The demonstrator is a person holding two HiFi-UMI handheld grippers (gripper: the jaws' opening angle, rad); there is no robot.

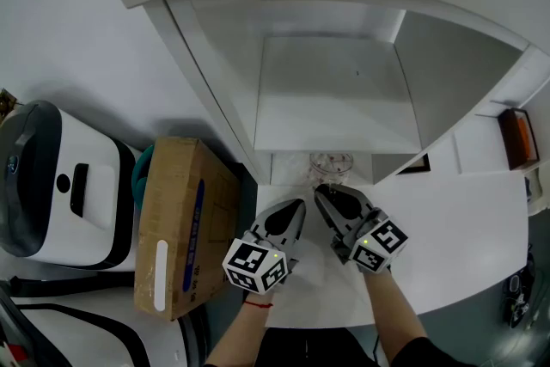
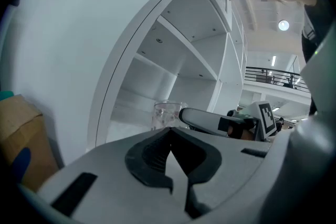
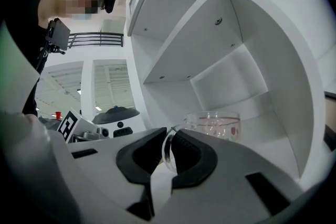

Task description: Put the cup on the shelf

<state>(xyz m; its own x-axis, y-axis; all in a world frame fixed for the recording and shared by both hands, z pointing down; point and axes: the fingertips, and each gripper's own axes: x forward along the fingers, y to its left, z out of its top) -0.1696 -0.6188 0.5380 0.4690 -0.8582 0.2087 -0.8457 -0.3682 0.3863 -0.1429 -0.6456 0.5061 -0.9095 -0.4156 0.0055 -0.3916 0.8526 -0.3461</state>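
A clear glass cup [image 1: 331, 165] with small red marks stands at the front of the white shelf unit's lowest bay [image 1: 331, 99]. My right gripper [image 1: 322, 192] is shut on the cup's handle; in the right gripper view the thin glass handle [image 3: 169, 150] sits pinched between the jaws, with the cup body [image 3: 218, 124] just beyond. Just left of it, my left gripper [image 1: 296, 206] is shut with nothing in it. The left gripper view looks over the closed jaws at the cup [image 2: 167, 114] and the right gripper's finger [image 2: 210, 120].
A cardboard box [image 1: 180, 223] lies left of the grippers, beside a white and black machine [image 1: 51, 180]. An orange-edged object [image 1: 518, 137] sits on the white surface to the right. Upper shelf bays [image 3: 210, 34] rise above the cup.
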